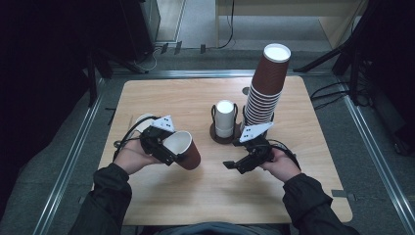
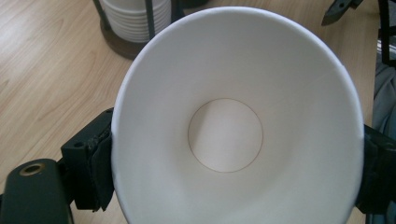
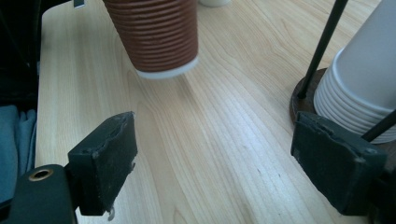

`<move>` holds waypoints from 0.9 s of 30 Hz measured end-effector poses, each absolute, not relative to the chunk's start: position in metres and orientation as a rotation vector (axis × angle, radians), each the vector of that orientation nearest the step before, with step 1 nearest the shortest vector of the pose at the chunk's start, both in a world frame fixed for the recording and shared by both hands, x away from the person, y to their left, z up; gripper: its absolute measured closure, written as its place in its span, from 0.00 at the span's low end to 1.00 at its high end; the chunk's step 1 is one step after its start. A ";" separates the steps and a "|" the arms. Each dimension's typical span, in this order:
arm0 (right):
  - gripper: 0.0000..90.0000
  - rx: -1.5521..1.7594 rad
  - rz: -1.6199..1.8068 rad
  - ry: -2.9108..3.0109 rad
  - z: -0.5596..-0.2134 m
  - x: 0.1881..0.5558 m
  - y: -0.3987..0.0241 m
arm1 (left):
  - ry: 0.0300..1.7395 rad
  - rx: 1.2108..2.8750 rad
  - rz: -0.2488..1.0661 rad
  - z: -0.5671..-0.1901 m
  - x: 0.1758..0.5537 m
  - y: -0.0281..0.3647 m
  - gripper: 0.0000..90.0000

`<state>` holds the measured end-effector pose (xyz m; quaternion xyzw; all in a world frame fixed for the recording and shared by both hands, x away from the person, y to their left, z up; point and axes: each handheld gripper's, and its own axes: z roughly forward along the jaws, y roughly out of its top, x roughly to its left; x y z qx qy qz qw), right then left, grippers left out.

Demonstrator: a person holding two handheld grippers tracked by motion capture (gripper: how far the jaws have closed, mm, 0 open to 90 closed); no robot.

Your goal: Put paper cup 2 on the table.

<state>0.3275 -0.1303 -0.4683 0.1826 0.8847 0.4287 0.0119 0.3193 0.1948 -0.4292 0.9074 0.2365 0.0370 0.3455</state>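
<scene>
Cups: one brown ribbed paper cup (image 1: 185, 149) clamped in left tongs (image 1: 171, 155), tilted above wooden counter (image 1: 195, 196). Right tongs (image 1: 234, 165) wide, empty. Two stacks: tall brown stack (image 1: 266, 88), white stack in dark holder (image 1: 224, 119).

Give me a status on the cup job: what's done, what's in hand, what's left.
Done: one brown cup is off the tall brown stack and clamped by the left tool, mouth toward its camera. In hand: that cup hangs tilted above the table. The right tool is open and holds nothing, near the rack of white cups. Left: many cups remain stacked; where this one goes isn't clear.
</scene>
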 end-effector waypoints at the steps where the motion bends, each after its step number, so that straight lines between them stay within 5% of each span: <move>1: 0.17 0.572 1.337 2.757 -0.468 0.328 -0.131 | 0.618 2.353 0.096 -0.429 0.319 0.197 0.11; 27: 0.17 0.567 1.300 2.778 -0.472 0.335 -0.129 | 0.819 2.386 0.141 -0.440 0.307 0.266 0.10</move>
